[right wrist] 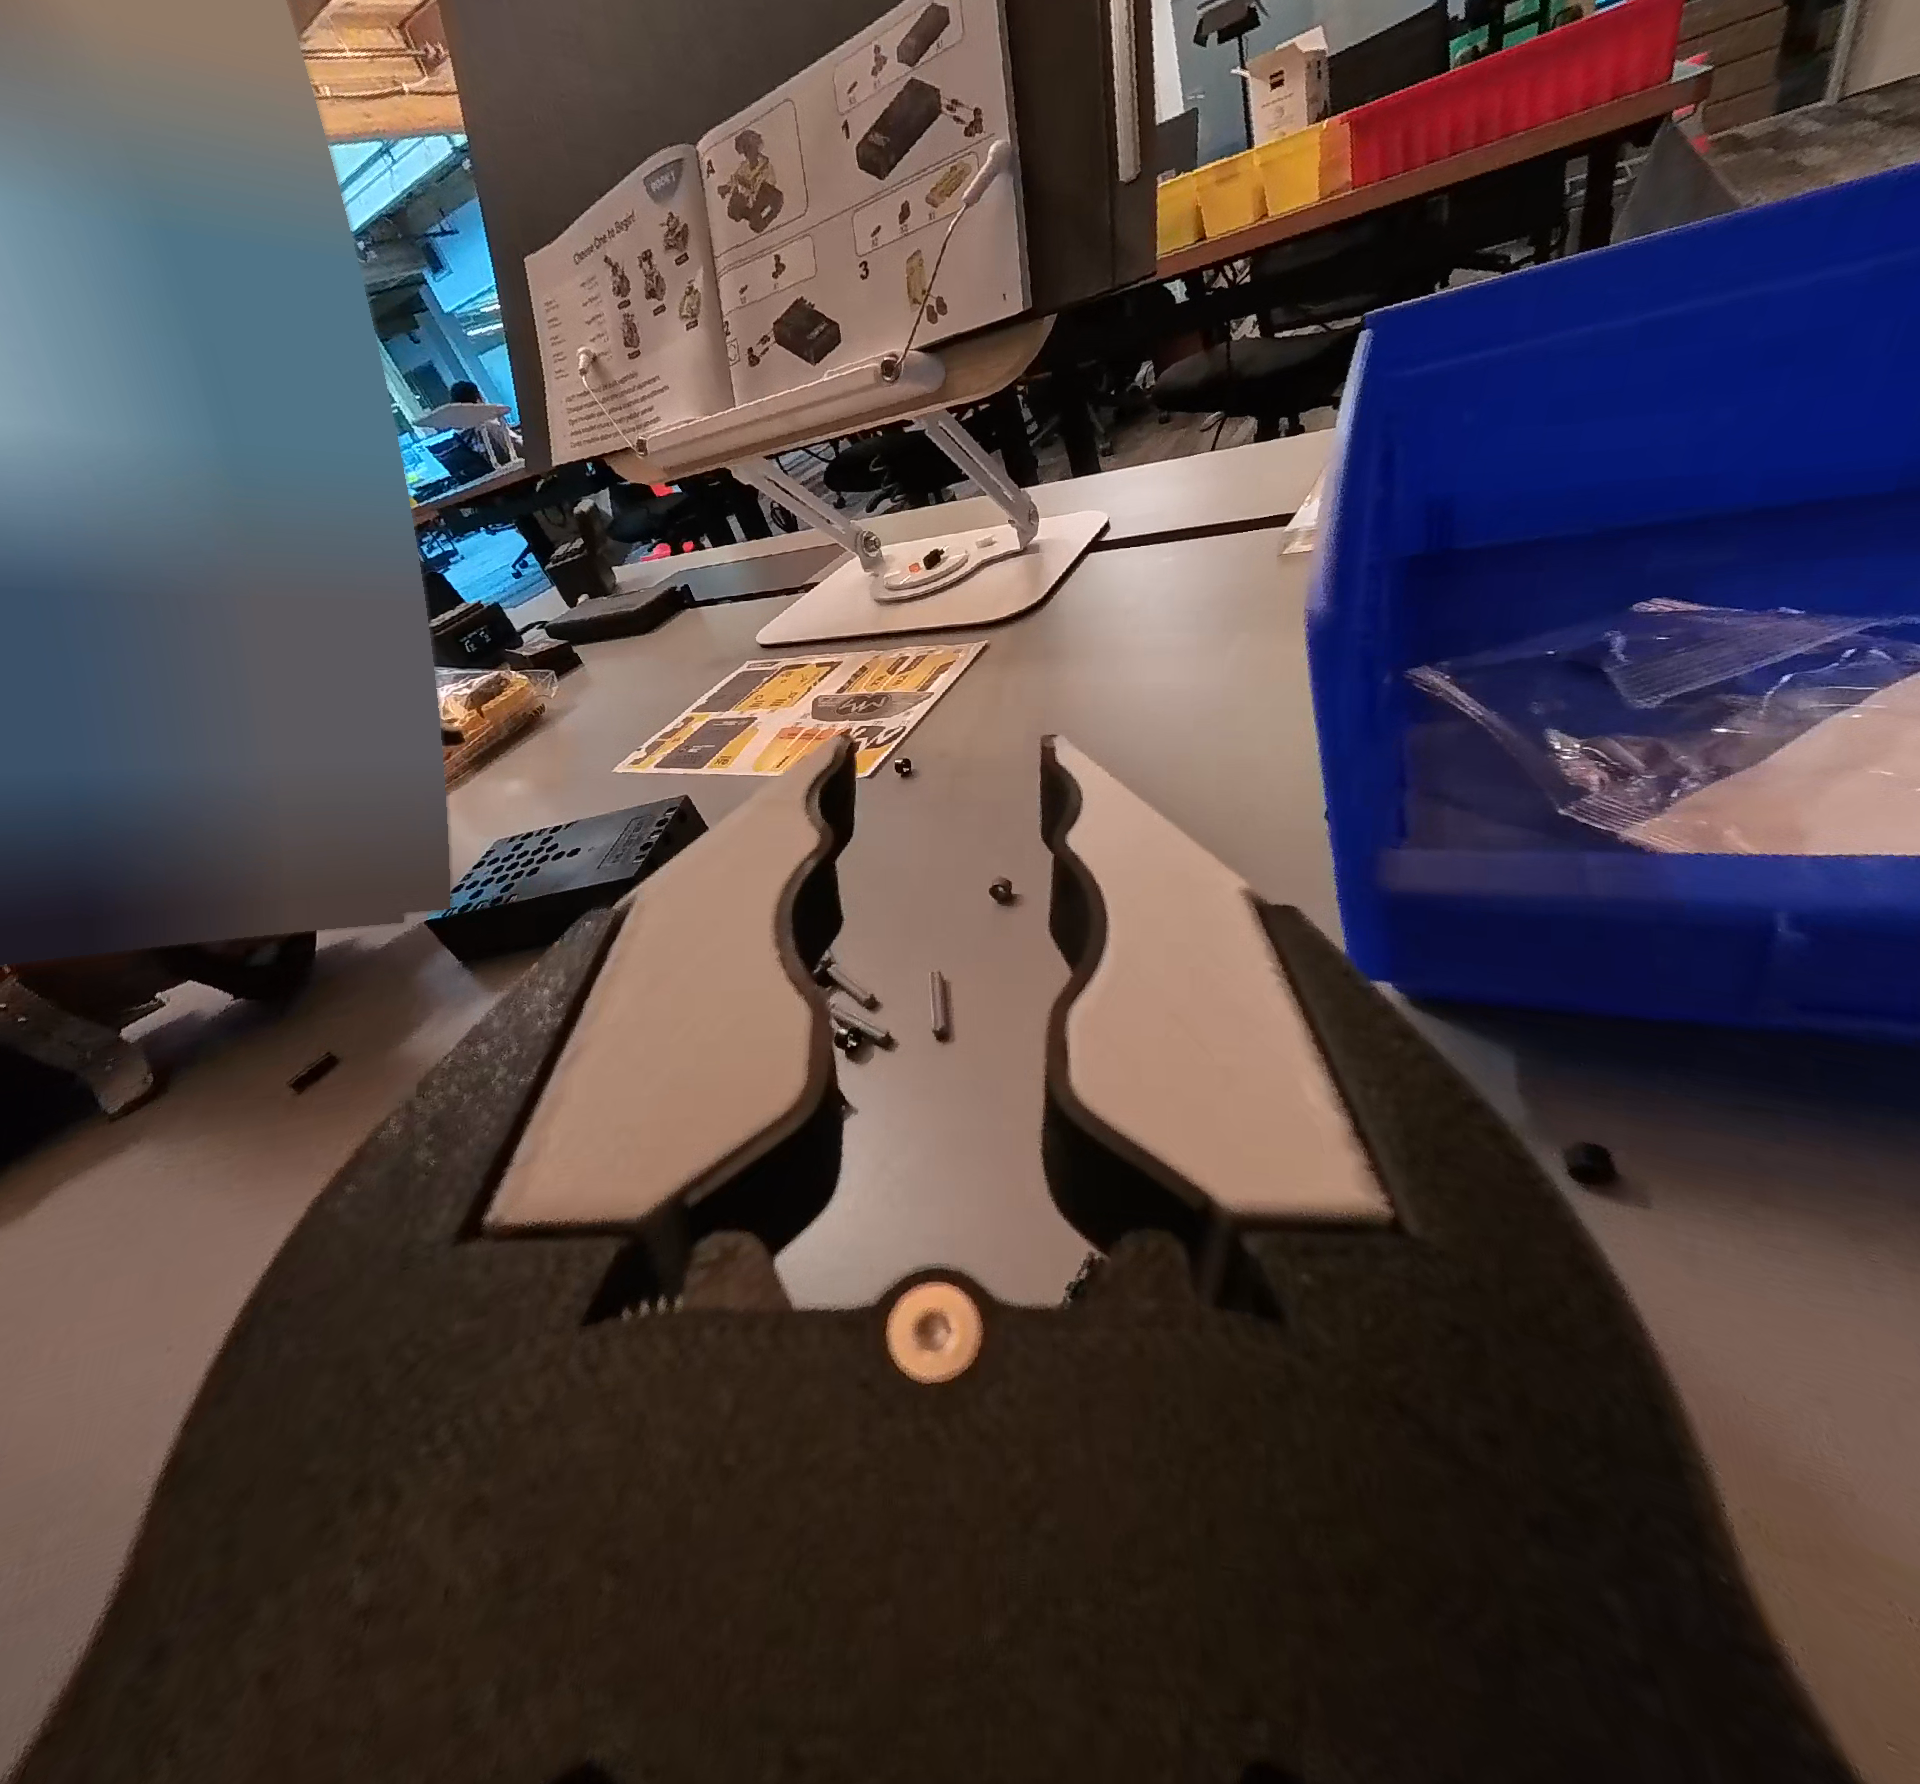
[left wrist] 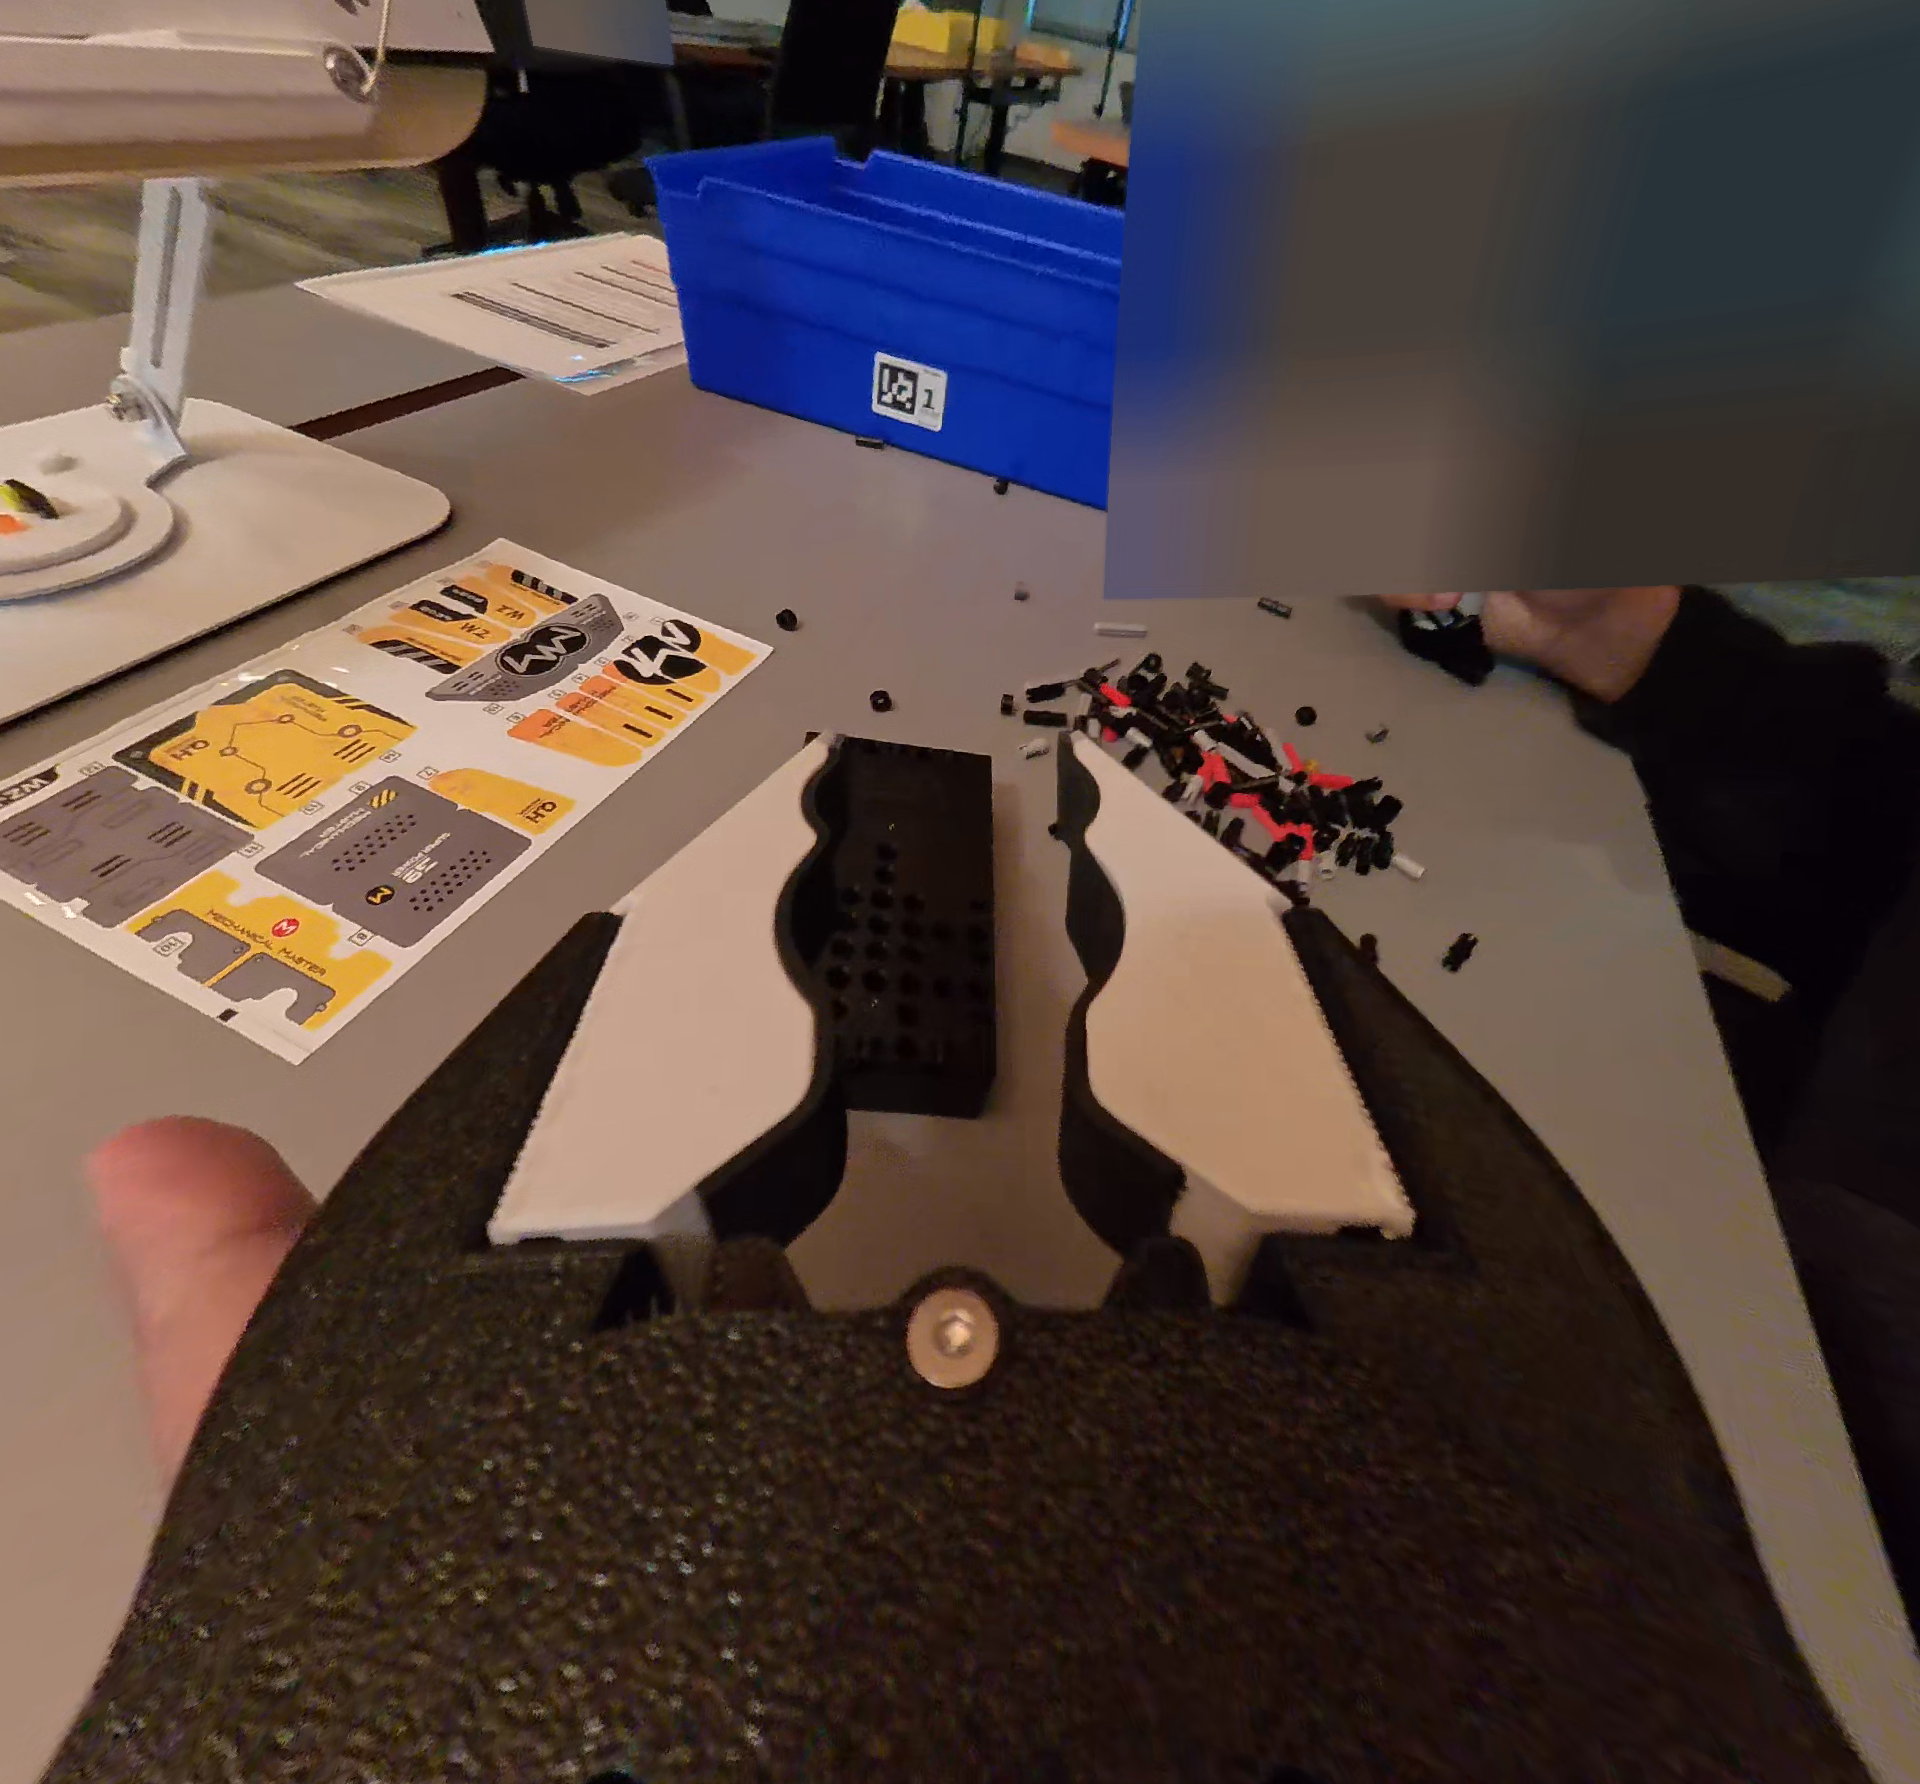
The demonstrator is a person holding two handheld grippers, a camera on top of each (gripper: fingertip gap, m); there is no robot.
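Jaws of the left gripper (left wrist: 935,747) stand apart with a black perforated block (left wrist: 914,913) between them. The block lies against the left jaw, with a clear gap to the right one, so it looks bracketed, not squeezed; whether it rests on the grey surface (left wrist: 644,487) or is lifted I cannot tell. Just right of the fingertips lies a heap of small black, red and white pins (left wrist: 1216,768), spread loose, probably so single pieces can be picked out. Left of the jaws lies a sticker sheet (left wrist: 364,789); farther off stands a blue bin (left wrist: 883,300).

Right gripper (right wrist: 948,747) jaws are also apart and hold nothing. They hover low over a few stray pins (right wrist: 862,1002) on the surface.

Only the right wrist view shows the open instruction booklet (right wrist: 790,248), propped facing the work on a white stand (right wrist: 935,571). It also shows clear plastic bags (right wrist: 1683,695) inside the bin. Only the left wrist view shows the big heap, and a hand (left wrist: 1558,633) resting at the far right edge.
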